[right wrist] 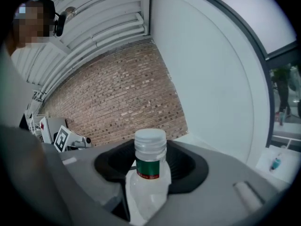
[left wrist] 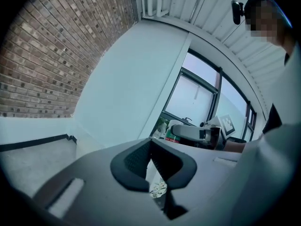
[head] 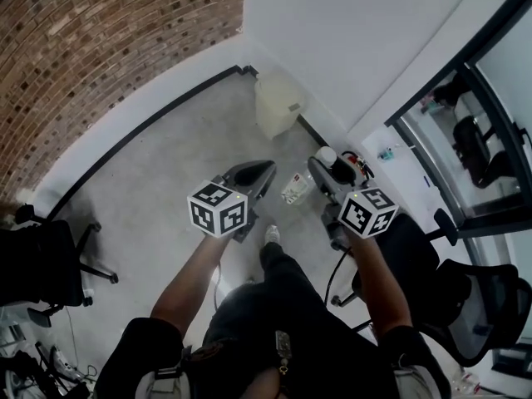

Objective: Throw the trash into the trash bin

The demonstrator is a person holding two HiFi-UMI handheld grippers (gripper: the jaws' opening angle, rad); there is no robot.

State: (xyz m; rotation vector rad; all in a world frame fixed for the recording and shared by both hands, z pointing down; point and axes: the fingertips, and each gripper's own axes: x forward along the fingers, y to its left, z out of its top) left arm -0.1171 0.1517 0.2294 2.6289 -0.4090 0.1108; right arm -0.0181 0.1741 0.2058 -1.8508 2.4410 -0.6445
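A pale translucent trash bin [head: 278, 102] stands on the grey floor against the white wall, ahead of both grippers. My left gripper [head: 264, 173] points toward it and is shut on a crumpled printed wrapper [head: 295, 188] that hangs off its tip. In the left gripper view the wrapper [left wrist: 158, 188] shows just below the closed jaws of the left gripper [left wrist: 154, 175]. My right gripper [head: 328, 171] is shut on a clear plastic bottle [right wrist: 150, 149] with a white cap [head: 327, 155] and a green label. The bottle stands upright between the jaws of the right gripper [right wrist: 150, 192].
A brick wall [head: 108, 48] meets the white wall at the corner left of the bin. Black office chairs stand at the left [head: 41, 264] and the right [head: 474, 306]. A red object [head: 356, 163] sits by a white ledge [head: 399, 160] and a glass partition [head: 490, 115].
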